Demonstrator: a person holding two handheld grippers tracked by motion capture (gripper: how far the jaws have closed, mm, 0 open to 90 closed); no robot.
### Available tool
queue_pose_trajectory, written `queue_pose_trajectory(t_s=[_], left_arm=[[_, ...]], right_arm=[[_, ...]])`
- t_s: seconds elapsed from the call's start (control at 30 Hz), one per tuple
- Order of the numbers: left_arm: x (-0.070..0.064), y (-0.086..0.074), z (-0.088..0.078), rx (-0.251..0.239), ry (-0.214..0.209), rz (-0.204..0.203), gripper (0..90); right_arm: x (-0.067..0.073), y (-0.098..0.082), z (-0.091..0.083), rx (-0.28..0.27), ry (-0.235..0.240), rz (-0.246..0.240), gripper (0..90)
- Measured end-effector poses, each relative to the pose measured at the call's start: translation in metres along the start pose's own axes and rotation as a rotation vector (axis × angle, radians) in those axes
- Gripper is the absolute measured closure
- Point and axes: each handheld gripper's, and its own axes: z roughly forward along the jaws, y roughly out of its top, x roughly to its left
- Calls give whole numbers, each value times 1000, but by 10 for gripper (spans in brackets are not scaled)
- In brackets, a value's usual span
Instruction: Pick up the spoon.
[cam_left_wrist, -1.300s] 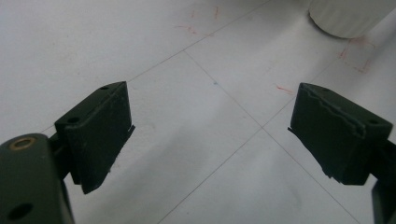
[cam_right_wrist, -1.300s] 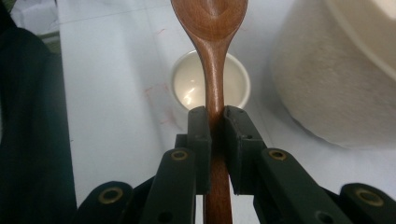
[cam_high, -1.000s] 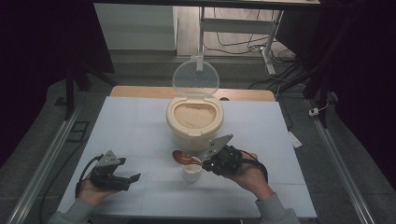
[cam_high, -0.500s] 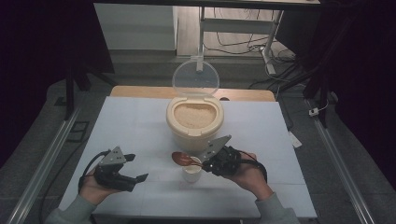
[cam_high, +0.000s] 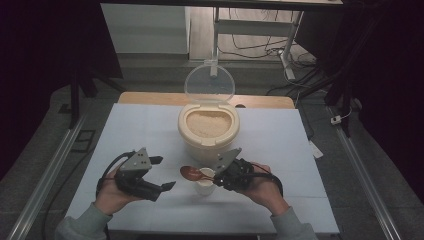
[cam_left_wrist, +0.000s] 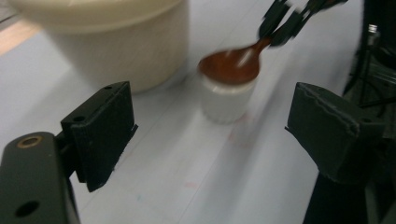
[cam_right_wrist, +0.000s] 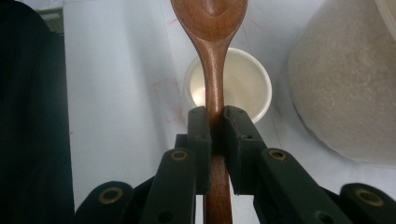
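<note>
Right gripper (cam_right_wrist: 215, 116) clamps the wooden spoon (cam_right_wrist: 212, 42) by its handle, bowl held over the small white cup (cam_high: 205, 184) beside the rice tub (cam_high: 208, 131). Left gripper (cam_high: 159, 175) hangs open, empty, left of cup.

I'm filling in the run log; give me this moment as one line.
right gripper: shut on wooden spoon | spoon: bowl over small white cup | left gripper: open, holds nothing | rice container: lid open

Grey-green sleeves end at both wrists; each black gripper (cam_high: 161, 189) carries a grey three-cornered plate above its jaws, brass-ringed holes behind the ribbed black pads (cam_left_wrist: 109, 126), and a trailing black cable.
</note>
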Motion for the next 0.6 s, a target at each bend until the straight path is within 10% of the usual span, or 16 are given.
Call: queue_pose_trajectory(t_s=[0.6], left_arm=[[-6, 39, 50, 103, -102, 73, 230]], right_arm=[[6, 6, 7, 0, 20, -46, 813]])
